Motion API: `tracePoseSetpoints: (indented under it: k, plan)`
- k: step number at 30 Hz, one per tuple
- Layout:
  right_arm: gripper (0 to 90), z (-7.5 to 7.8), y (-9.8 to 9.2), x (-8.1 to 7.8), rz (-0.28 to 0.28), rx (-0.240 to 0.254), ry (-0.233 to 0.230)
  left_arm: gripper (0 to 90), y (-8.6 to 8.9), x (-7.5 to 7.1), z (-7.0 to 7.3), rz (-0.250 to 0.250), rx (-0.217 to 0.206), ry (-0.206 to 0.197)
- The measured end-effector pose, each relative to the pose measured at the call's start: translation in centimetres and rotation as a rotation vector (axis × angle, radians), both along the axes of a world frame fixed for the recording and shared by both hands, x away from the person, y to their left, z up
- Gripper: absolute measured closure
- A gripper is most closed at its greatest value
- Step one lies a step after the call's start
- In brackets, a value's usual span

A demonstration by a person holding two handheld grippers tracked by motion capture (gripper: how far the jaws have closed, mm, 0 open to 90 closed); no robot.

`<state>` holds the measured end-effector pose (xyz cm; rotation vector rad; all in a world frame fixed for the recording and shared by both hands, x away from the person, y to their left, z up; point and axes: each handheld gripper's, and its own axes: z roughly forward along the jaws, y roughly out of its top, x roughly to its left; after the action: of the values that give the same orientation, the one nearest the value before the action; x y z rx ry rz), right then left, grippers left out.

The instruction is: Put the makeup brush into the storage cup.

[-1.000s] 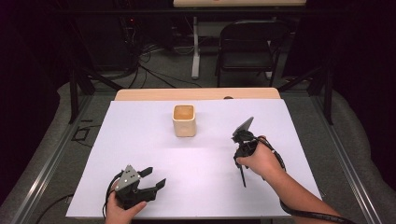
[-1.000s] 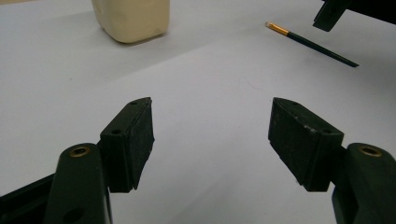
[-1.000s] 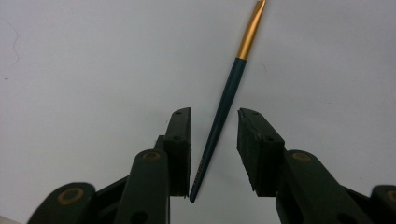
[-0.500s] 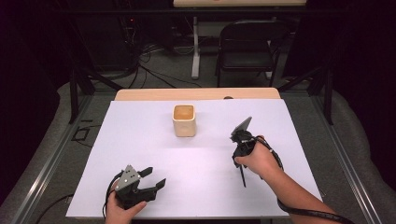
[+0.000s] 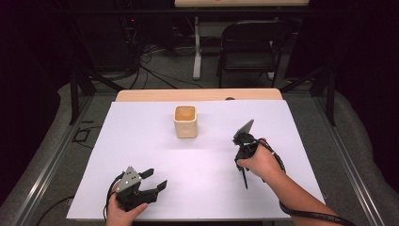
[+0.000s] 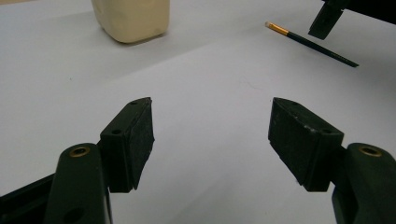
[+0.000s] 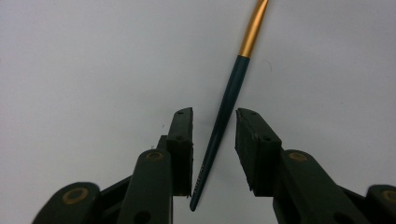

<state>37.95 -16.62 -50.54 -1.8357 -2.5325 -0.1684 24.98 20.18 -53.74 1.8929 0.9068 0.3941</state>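
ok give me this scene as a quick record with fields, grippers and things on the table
surface: white table sheet
container: cream square cup, upright, mid-table
tool: dark thin paintbrush with gold ferrule, lying flat
right gripper: jaws straddle the brush handle, gaps on both sides, not clamped
left gripper: jaws wide, nothing between them
likely next: right gripper closes on brush

A glossy dark brush (image 7: 224, 126) with gold metal ferrule (image 7: 252, 29) lies on matt white paper (image 5: 155, 155).

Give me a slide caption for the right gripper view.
Right tool straddles a dark, gold-banded brush handle on the white table.
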Motion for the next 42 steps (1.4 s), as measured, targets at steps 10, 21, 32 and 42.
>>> tracePoseSetpoints:
  k: [10,21,32,42]
  plan:
    - [70.9,-0.9,-0.2,-0.6,-0.026,0.032,-0.002,31.2,0.0,0.0,0.0,-0.002,0.000,0.003]
    - [75.7,-1.0,-0.1,-0.9,-0.039,-0.005,0.068,31.2,0.0,0.0,0.0,-0.002,0.001,0.004]
    - [77.8,-1.3,-0.4,-1.5,-0.062,0.016,0.068,31.2,0.0,0.0,0.0,0.000,0.004,0.005]
    - [78.1,-1.8,-0.6,-1.9,-0.067,0.021,0.091,31.2,0.0,0.0,-0.1,-0.002,0.003,0.005]
